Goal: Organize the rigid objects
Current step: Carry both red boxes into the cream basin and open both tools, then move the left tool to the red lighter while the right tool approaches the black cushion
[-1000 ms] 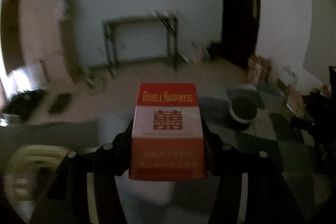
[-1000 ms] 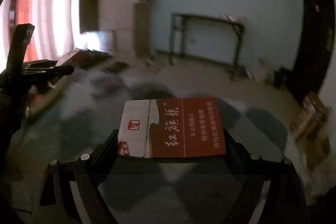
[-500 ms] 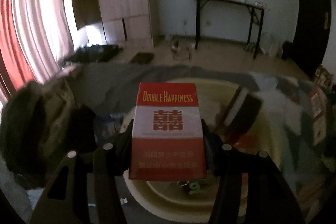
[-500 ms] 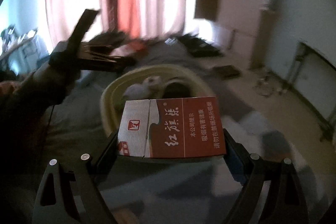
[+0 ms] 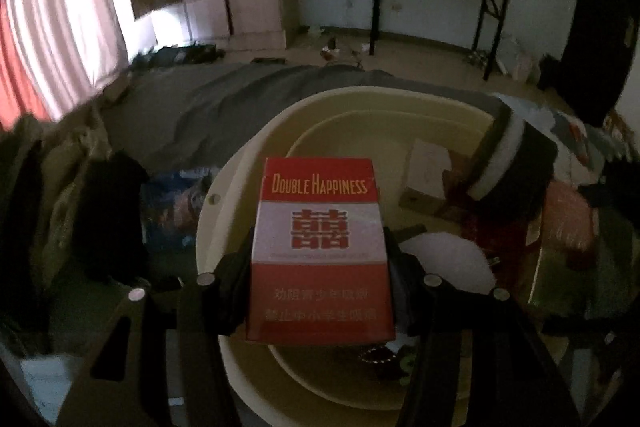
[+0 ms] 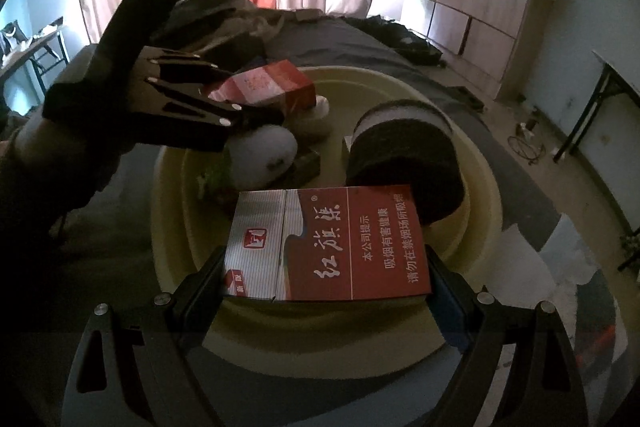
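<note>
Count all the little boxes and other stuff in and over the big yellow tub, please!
Boxes held over the tub: 2, the Double Happiness box in the left tool and the brown-red box in the right tool.
Pale boxes inside: 1.
Dark rolls with a white band: 1.
White rounded things: 1.
Total: 5 that I can tell apart.

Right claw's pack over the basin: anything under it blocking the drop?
Partly. The right claw holds the brown pack above the near side of the basin. Just beyond it lies a dark roll, to the left a white object. The floor directly beneath is hidden by the pack.
</note>
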Motion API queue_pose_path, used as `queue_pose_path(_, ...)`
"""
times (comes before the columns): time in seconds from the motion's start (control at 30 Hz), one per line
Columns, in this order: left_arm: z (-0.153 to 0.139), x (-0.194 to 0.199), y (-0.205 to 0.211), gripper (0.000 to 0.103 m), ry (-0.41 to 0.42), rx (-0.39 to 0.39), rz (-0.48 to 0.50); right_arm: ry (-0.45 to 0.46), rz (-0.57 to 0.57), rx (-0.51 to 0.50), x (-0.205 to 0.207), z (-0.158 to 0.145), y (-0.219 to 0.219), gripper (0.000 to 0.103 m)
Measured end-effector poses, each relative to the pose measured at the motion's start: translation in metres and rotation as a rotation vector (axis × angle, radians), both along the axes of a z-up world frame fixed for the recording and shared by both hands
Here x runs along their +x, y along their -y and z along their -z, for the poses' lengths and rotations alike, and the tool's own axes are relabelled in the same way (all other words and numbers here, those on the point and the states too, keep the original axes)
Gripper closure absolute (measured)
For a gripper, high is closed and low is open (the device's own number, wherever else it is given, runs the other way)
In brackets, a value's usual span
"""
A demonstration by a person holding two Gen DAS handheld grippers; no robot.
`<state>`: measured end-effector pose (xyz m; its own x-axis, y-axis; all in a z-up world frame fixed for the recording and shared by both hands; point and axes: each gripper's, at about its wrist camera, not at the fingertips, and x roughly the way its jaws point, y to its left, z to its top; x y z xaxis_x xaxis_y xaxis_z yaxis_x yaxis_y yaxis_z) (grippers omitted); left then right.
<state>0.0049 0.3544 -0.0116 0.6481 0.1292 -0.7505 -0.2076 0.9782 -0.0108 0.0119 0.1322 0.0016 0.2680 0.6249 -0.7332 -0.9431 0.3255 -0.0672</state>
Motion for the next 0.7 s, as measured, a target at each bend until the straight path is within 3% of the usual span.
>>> queue_pose_path(0.17, -0.001, -0.001, 0.001, 0.043, 0.001, -0.002, -0.009, 0.012, -0.003, -0.031, -0.003, 0.011, -0.017, 0.013)
queue_pose_path(0.23, -0.003, 0.001, 0.003, 0.025, 0.003, 0.027, -0.027, 0.015, -0.003, -0.031, -0.002, 0.013, -0.024, 0.012)
queue_pose_path(0.3, -0.008, -0.001, 0.010, 0.016, 0.020, 0.063, -0.021, 0.005, -0.006, -0.054, -0.002, 0.015, -0.023, 0.011)
queue_pose_path(0.37, -0.015, -0.004, 0.014, 0.010, 0.040, 0.070, -0.013, 0.010, 0.008, -0.056, -0.004, 0.014, -0.019, 0.001)
queue_pose_path(0.43, -0.023, -0.006, 0.016, 0.000, 0.061, 0.068, -0.011, 0.021, 0.009, -0.033, -0.007, 0.011, -0.015, 0.001)
queue_pose_path(0.5, -0.032, -0.009, 0.019, 0.000, 0.074, 0.079, -0.012, 0.010, 0.024, 0.005, -0.008, 0.004, -0.007, 0.001)
queue_pose_path(0.6, -0.062, -0.020, 0.043, 0.000, 0.142, 0.197, -0.024, -0.006, 0.067, 0.081, -0.011, -0.013, 0.020, 0.000)
queue_pose_path(0.7, -0.093, -0.030, 0.088, 0.000, 0.250, 0.161, 0.078, -0.047, 0.177, 0.214, -0.006, -0.037, 0.088, 0.000)
